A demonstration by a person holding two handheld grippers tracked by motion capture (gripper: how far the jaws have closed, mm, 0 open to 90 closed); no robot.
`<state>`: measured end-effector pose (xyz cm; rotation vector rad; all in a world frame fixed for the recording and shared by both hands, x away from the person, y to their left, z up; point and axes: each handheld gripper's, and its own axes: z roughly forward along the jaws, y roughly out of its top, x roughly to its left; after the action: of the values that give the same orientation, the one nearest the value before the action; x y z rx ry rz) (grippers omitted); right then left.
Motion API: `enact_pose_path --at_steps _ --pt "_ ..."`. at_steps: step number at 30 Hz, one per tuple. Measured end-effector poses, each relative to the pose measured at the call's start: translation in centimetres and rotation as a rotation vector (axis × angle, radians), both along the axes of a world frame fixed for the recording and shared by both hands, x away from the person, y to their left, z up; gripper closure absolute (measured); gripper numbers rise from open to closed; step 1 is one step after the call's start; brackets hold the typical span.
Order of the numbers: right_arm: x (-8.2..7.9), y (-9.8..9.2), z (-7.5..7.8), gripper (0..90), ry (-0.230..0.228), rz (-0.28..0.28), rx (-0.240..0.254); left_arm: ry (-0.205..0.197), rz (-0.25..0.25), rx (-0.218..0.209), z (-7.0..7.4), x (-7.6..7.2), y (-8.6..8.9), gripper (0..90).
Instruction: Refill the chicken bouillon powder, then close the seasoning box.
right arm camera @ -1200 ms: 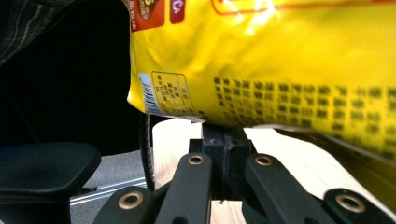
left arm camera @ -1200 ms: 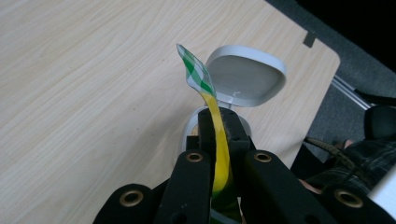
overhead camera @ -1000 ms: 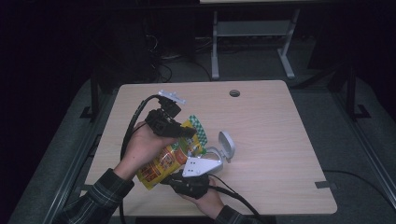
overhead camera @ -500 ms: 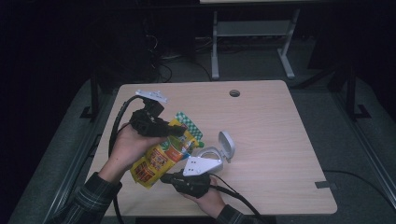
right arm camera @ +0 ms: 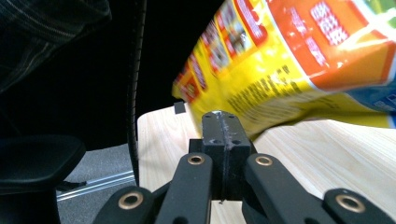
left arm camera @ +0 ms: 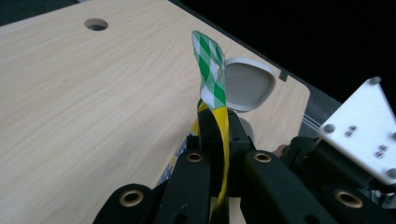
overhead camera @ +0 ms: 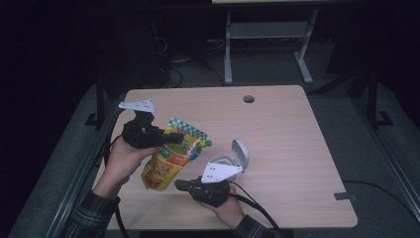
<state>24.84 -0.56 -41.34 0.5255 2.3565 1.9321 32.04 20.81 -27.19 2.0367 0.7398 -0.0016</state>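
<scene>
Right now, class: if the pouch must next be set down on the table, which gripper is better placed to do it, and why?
Left. The left gripper is clamped on the pouch's edge and carries it above the table. The right gripper is shut on nothing, just beneath the pouch.

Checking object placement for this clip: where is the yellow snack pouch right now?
In the high view the yellow snack pouch is at the table's left front, clamped in the left claw, with the right claw just below it and a grey lidded container to its right.
</scene>
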Motion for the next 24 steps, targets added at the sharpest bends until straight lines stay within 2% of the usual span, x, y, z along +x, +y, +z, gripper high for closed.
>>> enact_pose_path --at_steps 9,13,17,19,20,24 --pt "0.3 -0.7 0.0 90.0 0.002 0.001 -0.028 -0.058 0.029 -0.022 -1.3 1.0 0.8 90.0" --pt "0.4 -1.4 0.1 90.0 0.005 0.002 -0.054 -0.097 0.029 -0.05 -2.0 1.3 1.1 90.0" --pt "0.4 -2.0 0.0 90.0 0.001 0.008 -0.065 -0.113 0.045 -0.06 -2.5 1.5 1.2 89.9" --pt "0.1 -2.9 0.1 90.0 -0.006 0.005 -0.092 -0.125 0.047 -0.055 -3.0 1.7 1.3 89.9" --pt "0.1 -3.1 0.2 90.0 -0.01 -0.001 -0.096 -0.144 0.048 -0.057 -3.4 1.8 1.3 89.9" --pt "0.1 -4.2 0.3 90.0 -0.015 -0.003 -0.098 -0.175 0.057 -0.069 -4.2 1.9 1.3 89.9"
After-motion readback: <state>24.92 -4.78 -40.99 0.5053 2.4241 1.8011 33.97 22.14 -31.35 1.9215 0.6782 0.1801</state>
